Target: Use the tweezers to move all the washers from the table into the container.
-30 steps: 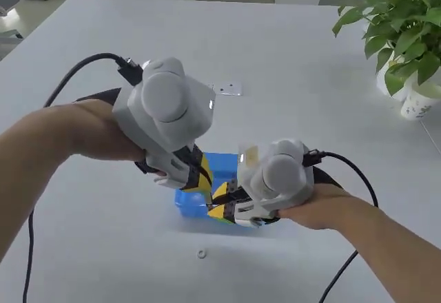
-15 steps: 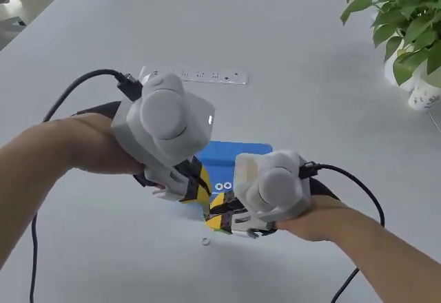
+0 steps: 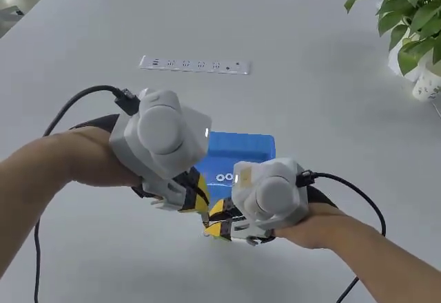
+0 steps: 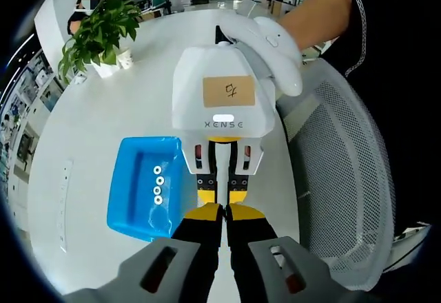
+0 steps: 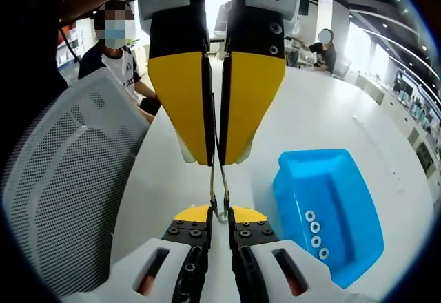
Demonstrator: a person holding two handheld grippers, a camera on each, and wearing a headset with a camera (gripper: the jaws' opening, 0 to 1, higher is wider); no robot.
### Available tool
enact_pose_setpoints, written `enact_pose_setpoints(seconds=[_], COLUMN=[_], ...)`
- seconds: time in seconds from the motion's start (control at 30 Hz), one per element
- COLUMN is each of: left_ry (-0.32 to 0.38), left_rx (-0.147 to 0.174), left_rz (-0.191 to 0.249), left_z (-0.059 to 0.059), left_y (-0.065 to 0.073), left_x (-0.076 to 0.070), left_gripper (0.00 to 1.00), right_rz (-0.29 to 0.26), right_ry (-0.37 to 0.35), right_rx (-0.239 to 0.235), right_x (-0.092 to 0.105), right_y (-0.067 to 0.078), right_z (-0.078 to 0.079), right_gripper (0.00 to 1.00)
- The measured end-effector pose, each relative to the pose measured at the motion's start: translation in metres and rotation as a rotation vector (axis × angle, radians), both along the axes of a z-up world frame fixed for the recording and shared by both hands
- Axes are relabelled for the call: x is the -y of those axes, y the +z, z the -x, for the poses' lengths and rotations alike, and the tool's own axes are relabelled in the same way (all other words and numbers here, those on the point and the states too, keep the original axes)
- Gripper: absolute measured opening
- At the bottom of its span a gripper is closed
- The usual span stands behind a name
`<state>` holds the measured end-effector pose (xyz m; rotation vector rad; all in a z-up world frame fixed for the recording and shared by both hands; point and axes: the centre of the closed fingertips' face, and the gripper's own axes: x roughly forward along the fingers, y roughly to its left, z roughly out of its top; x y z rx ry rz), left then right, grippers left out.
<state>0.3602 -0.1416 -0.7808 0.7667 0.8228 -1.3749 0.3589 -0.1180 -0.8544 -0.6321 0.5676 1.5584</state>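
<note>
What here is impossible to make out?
1. Head view: the patch of table under the left gripper and right gripper, hidden by their bodies.
2. Right gripper view: what, if anything, sits between the tips of the tweezers; too small.
3. Head view: the plant, cut off by the right edge.
</note>
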Motion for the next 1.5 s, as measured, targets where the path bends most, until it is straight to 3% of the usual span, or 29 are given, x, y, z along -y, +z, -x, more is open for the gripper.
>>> enact_pose_setpoints(seconds=[0.77, 1.5], left_ry=[0.013, 0.012], left_rx=[-0.017, -0.025], left_rz=[-0.006, -0.005], left_z=[0.002, -0.001], left_y=[-0.016, -0.017], left_x=[-0.003, 0.0], left_gripper=[0.06, 0.06], right_rz=[0.01, 0.017], right_ry=[0.0, 0.005], right_rx=[-0.044, -0.054], right_x=[-0.002, -0.002], right_y=[-0.017, -0.02], right_z=[0.002, 0.0], right_gripper=[0.11, 0.11])
